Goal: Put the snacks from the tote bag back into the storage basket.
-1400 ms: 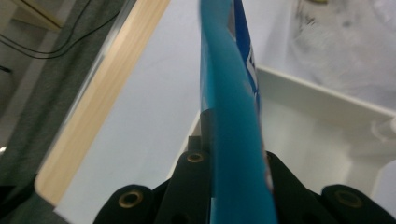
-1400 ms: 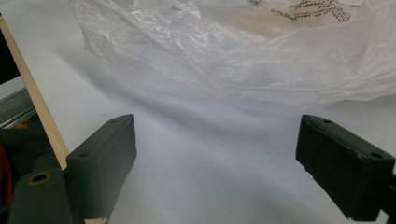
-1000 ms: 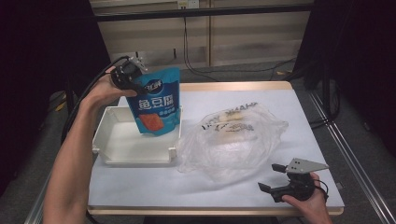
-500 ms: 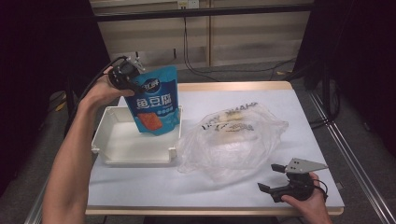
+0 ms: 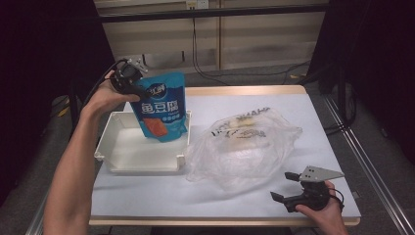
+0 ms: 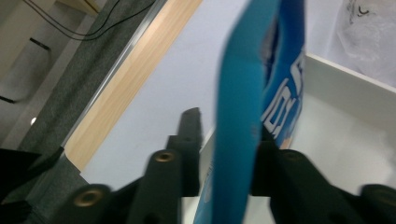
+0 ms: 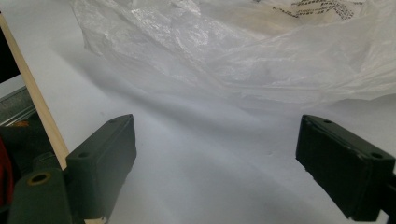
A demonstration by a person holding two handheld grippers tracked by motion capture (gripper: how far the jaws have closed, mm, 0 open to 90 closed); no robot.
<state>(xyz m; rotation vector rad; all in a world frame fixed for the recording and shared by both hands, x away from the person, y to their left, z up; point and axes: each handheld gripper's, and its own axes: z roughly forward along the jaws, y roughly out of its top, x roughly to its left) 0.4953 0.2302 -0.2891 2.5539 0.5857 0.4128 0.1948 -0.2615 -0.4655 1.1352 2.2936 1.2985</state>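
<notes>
A blue snack pouch (image 5: 161, 112) hangs upright over the white tray (image 5: 142, 169), its bottom edge low inside the tray. My left gripper (image 5: 140, 91) is at the pouch's top left corner. In the left gripper view the pouch (image 6: 243, 70) stands between the jaws with a gap to the left pad; the jaws have just been opening, and the left gripper (image 6: 229, 130) is open. Behind the pouch is the tray wall (image 6: 345, 79). My right gripper (image 5: 281, 186) rests open near the table's front right corner, nothing between its jaws (image 7: 215, 154).
A crumpled clear plastic bag (image 5: 244, 147) with printed lettering lies mid-table, right of the tray and just beyond the right gripper (image 7: 243, 51). The white table top has a wooden edge (image 5: 235, 90). Cables run along the floor behind.
The pouch has shifted slightly to the left and tilted over the tray. The left gripper's jaws have parted around it. The right gripper has stayed where it was.
</notes>
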